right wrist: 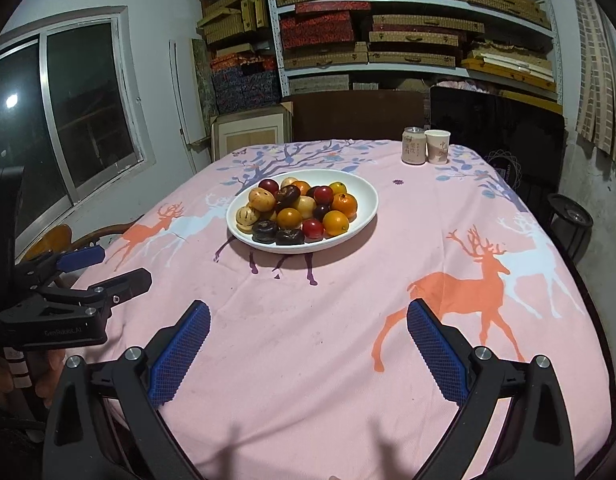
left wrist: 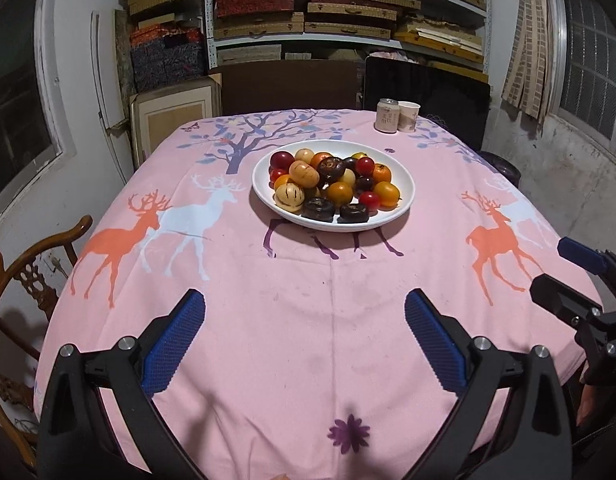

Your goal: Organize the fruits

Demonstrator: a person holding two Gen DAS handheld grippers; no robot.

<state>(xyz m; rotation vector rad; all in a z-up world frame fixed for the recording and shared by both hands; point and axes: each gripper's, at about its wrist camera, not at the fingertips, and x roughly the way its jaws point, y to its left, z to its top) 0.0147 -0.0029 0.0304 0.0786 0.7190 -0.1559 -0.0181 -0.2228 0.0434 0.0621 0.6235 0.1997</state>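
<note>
Operator: Left gripper (left wrist: 303,344) and right gripper (right wrist: 308,350) status?

Technician: Both jaws stand fully spread and hold nothing. White plate (left wrist: 404,184) of mixed fruits (left wrist: 332,184) sits mid-table on the pink deer tablecloth (left wrist: 267,320), ahead of both; neither gripper is clearly nearer.

The print on the can (left wrist: 387,116) and cup (left wrist: 408,116) is too small to read. Fruit low in the plate (left wrist: 404,178) is covered by the fruit heaped above. The chair (left wrist: 23,276) is cut by the left edge, the right gripper (left wrist: 564,276) by the right.
</note>
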